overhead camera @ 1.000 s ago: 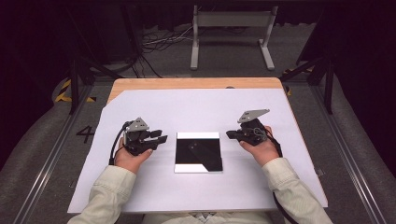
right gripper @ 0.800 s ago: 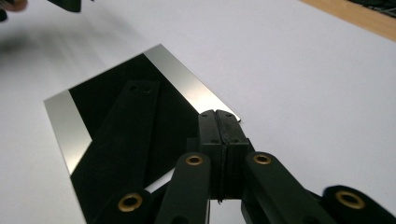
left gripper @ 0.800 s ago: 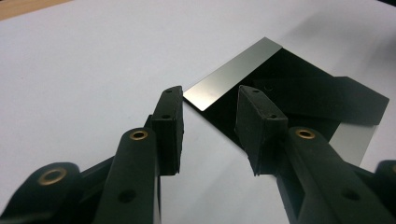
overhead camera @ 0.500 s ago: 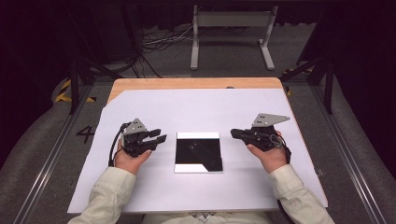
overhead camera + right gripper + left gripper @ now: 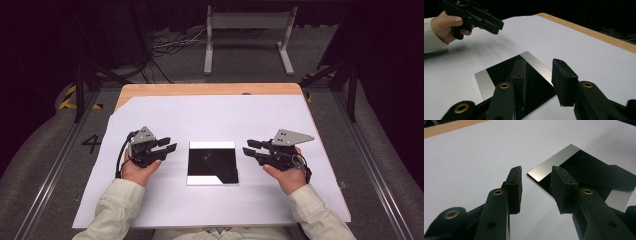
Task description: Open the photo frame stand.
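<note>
A square, mirror-like dark plate (image 5: 212,162) lies flat on the white sheet (image 5: 210,115) that covers the table, between my two hands. My left gripper (image 5: 169,145) hovers just left of the plate, pointing at it, jaws open and empty. In the left gripper view the left gripper (image 5: 536,173) faces the plate's (image 5: 586,167) near corner. My right gripper (image 5: 248,147) is just right of the plate, pointing at it. Its jaws have just been opening and nothing is between them. In the right gripper view the right gripper (image 5: 539,66) stands open above the plate (image 5: 499,72), with the left gripper (image 5: 474,16) beyond.
A strip of the wooden tabletop (image 5: 210,89) shows past the sheet's far edge. On the floor beyond stand a grey metal frame (image 5: 247,30) and loose cables (image 5: 170,47). Rails (image 5: 55,165) run along both sides of the table.
The right hand has shifted to the right, a little away from the plate, and its jaws have gone from shut to open. The left hand and the plate have stayed put.
</note>
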Action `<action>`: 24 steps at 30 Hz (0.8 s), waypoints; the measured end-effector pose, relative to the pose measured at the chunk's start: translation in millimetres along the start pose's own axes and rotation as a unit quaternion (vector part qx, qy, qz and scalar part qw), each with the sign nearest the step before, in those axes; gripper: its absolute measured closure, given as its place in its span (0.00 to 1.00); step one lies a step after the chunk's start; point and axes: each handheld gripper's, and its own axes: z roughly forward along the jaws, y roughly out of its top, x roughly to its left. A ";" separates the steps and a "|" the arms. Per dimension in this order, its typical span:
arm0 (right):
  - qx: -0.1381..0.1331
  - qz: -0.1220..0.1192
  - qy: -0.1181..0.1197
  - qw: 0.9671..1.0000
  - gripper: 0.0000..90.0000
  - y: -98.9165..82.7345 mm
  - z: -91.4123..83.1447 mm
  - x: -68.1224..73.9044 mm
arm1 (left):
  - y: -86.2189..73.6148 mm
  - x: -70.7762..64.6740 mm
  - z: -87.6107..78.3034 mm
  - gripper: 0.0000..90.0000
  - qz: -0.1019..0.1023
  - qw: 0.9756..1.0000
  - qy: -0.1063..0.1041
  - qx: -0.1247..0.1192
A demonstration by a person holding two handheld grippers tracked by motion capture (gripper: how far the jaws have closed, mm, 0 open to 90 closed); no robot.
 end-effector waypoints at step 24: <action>0.071 -0.036 0.044 0.996 0.61 -14.0 14.5 23.4 | -1.2 0.0 2.5 0.68 0.006 1.000 0.002 0.005</action>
